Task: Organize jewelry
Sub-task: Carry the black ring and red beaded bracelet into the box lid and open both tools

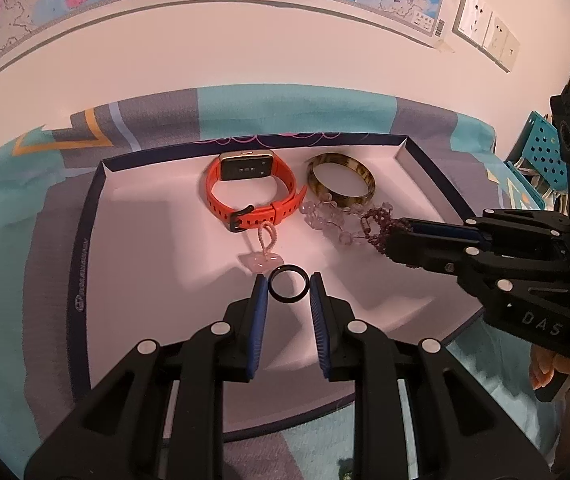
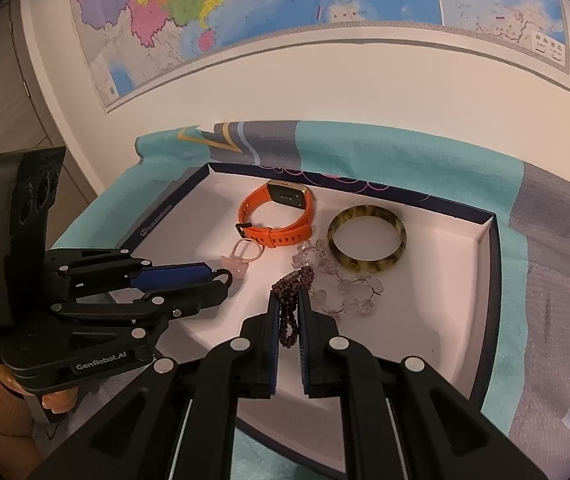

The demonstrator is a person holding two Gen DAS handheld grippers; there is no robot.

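**Two pieces in hand, four already in the tray**

While you hold both tools over the tray, each claw carries one piece. Nearest to you, your left gripper (image 1: 288, 292) is closed most of the way on a thin black ring (image 1: 288, 287), its blue pads pressing the ring's two sides, low over the white floor of the shallow dark-rimmed cardboard tray (image 1: 85, 248). Your right gripper (image 2: 288, 312) is pinched nearly shut on a looped strand of small dark-red beads (image 2: 289, 312), part of which hangs between the fingers.

Just past the ring lies a pale pink charm on a beaded loop (image 1: 263, 254). Just beyond the dark-red strand lies a bracelet of clear faceted beads (image 2: 341, 284). Farther back stand an orange-strapped smartwatch (image 1: 251, 194) and, to its right, a mottled brown-and-yellow bangle (image 1: 341, 180), which the clear beads touch.

By my reckoning, four pieces are placed and these two remain to be set down; bare floor lies at the tray's near side and left. Whether more jewelry waits outside the tray, you cannot tell from these views.
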